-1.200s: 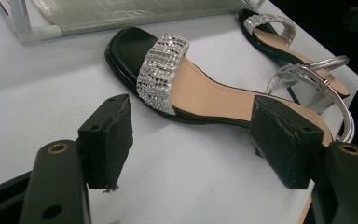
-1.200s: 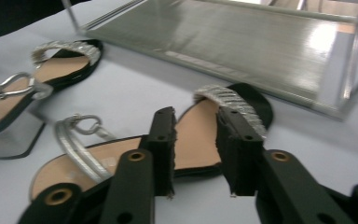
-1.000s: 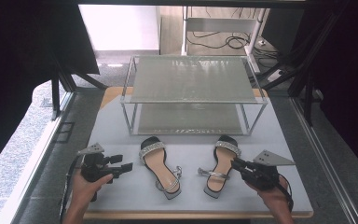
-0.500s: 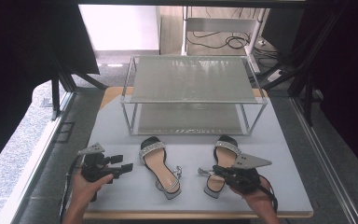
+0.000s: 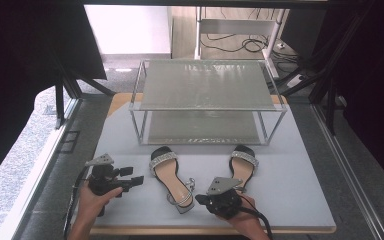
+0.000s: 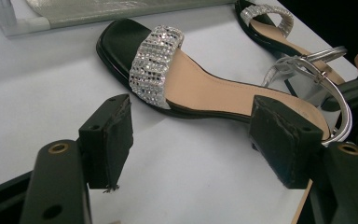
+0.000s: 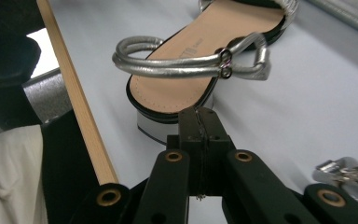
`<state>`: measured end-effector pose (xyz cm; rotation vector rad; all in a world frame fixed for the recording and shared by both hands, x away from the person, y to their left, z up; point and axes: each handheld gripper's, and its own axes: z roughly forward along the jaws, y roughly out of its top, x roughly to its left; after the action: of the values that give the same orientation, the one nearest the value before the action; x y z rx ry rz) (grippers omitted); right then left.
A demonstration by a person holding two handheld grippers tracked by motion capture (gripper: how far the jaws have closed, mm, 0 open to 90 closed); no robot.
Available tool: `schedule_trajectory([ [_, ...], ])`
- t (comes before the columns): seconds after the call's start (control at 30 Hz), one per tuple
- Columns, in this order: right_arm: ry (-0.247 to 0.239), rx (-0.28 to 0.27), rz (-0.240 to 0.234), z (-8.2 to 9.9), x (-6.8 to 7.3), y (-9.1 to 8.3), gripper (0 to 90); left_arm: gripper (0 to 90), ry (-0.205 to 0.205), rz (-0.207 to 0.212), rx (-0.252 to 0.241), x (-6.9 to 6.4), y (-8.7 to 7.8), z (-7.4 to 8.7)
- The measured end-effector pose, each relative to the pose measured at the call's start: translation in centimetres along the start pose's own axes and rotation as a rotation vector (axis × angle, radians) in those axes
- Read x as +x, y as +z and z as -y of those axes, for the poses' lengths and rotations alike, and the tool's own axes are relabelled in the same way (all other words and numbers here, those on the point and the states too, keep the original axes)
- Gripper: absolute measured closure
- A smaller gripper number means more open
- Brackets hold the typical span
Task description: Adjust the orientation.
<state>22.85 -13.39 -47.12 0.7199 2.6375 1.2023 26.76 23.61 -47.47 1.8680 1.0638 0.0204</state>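
Two black sandals with glittery toe bands and silver ankle straps lie on the grey table. The left sandal (image 5: 169, 174) (image 6: 186, 84) lies between both grippers. My left gripper (image 5: 132, 177) (image 6: 196, 140) stands open at its left, level with the sole, pads apart from it. My right gripper (image 5: 200, 199) (image 7: 199, 122) is shut on nothing, its tips just before this sandal's heel (image 7: 177, 93); whether they touch I cannot tell. The right sandal (image 5: 242, 160) (image 6: 265, 18) lies beside it, its heel end hidden under my right hand.
A two-shelf rack (image 5: 205, 90) with metal legs stands behind the sandals. The table's wooden front edge (image 7: 74, 93) runs close beside my right gripper. The right sandal's buckle (image 7: 342, 172) lies near that gripper's side. Bare grey table (image 5: 300, 195) lies to the right.
My right hand has moved left from beside the right sandal, across its heel end, to the left sandal's heel. The left gripper and both sandals have stayed put.
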Motion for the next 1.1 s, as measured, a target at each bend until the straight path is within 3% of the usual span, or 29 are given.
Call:
schedule_trajectory([
  [0.17,-0.014,0.03,-0.004,0.1,0.4,1.0,89.6,30.9,0.0,-0.002,-0.001,0.0,0.0,0.0],
  [0.43,-0.018,0.02,-0.022,0.0,0.7,1.2,89.6,30.8,-0.001,0.003,-0.002,0.0,0.0,0.0],
  [1.1,-0.041,-0.039,-0.098,-1.8,5.6,4.8,89.6,30.9,-0.003,0.0,-0.023,-0.2,-1.0,-0.1],
])
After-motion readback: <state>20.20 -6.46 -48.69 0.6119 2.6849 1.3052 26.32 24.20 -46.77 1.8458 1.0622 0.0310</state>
